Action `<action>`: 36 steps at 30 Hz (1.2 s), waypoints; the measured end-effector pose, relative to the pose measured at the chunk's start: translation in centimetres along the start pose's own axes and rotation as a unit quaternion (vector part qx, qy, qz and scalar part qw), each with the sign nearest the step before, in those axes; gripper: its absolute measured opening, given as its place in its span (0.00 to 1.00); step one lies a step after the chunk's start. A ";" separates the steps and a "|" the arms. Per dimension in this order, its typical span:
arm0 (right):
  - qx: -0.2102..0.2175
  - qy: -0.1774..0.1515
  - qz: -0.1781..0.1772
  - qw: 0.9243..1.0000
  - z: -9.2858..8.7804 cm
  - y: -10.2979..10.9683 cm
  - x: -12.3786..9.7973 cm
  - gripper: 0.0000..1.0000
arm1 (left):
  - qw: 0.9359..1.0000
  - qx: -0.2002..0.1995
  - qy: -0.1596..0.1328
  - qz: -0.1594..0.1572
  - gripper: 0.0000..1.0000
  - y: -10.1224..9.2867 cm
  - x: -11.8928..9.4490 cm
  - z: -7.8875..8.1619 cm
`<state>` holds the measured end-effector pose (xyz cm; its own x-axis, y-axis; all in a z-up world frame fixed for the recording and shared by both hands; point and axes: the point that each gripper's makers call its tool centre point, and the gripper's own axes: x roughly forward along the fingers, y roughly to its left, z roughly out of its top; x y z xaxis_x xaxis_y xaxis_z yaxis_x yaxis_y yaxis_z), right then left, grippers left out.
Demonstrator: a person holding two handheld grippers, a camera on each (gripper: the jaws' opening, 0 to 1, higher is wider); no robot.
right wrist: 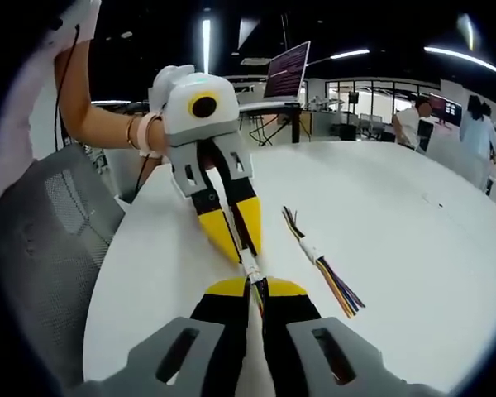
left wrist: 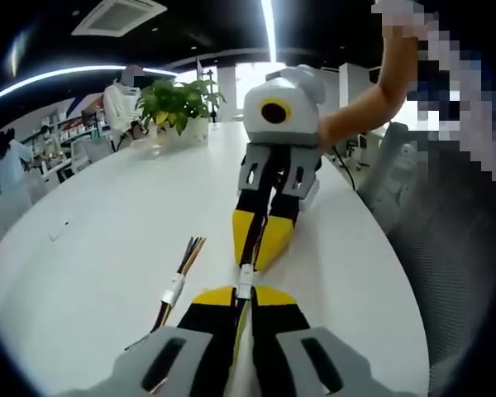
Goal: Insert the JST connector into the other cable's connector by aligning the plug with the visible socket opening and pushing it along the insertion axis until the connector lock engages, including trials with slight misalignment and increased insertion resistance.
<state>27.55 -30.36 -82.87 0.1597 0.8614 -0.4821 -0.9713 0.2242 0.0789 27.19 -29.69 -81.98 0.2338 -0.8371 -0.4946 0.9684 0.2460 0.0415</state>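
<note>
The left gripper (left wrist: 241,299) was clamped on one wired end of the small white plastic JST connector (left wrist: 245,283), the right gripper (right wrist: 256,291) on the other (jaws tip to tip). A spare multicoloured ribbon cable (left wrist: 176,285) lay just beside them on the white round table (left wrist: 107,231).

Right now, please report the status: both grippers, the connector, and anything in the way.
Left gripper and right gripper shut on cables, tip to tip. White connector between them; lock state unclear. Spare multicolour cable lies beside on white table, not blocking.
</note>
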 end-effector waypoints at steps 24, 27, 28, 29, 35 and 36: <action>0.009 0.003 -0.004 1.000 -0.1 -0.7 -0.1 0.02 | 0.999 0.036 0.001 -0.010 0.00 0.4 0.9 0.4; 0.007 -0.001 -0.010 1.000 0.0 -1.4 0.1 0.02 | 0.999 0.037 0.000 -0.006 0.00 1.1 1.0 0.4; 0.003 -0.001 -0.010 1.000 0.0 -1.5 0.2 0.02 | 0.999 0.039 0.001 -0.005 0.00 1.2 1.1 0.3; -0.003 -0.001 -0.011 1.000 -0.1 -1.6 0.4 0.02 | 0.999 0.041 0.003 -0.004 0.00 1.5 1.1 0.2; -0.005 -0.004 -0.014 1.000 0.2 -2.2 1.0 0.02 | 0.999 0.045 0.004 -0.001 0.00 2.4 0.9 -0.2; -0.007 -0.004 -0.016 1.000 0.2 -2.3 1.2 0.02 | 0.999 0.045 0.005 0.000 0.00 2.5 0.9 -0.3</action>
<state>30.00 -29.73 -83.43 0.1913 0.8578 -0.4770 -0.9683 0.2446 0.0515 29.80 -29.71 -82.54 0.2334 -0.8320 -0.5033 0.9724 0.2007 0.1191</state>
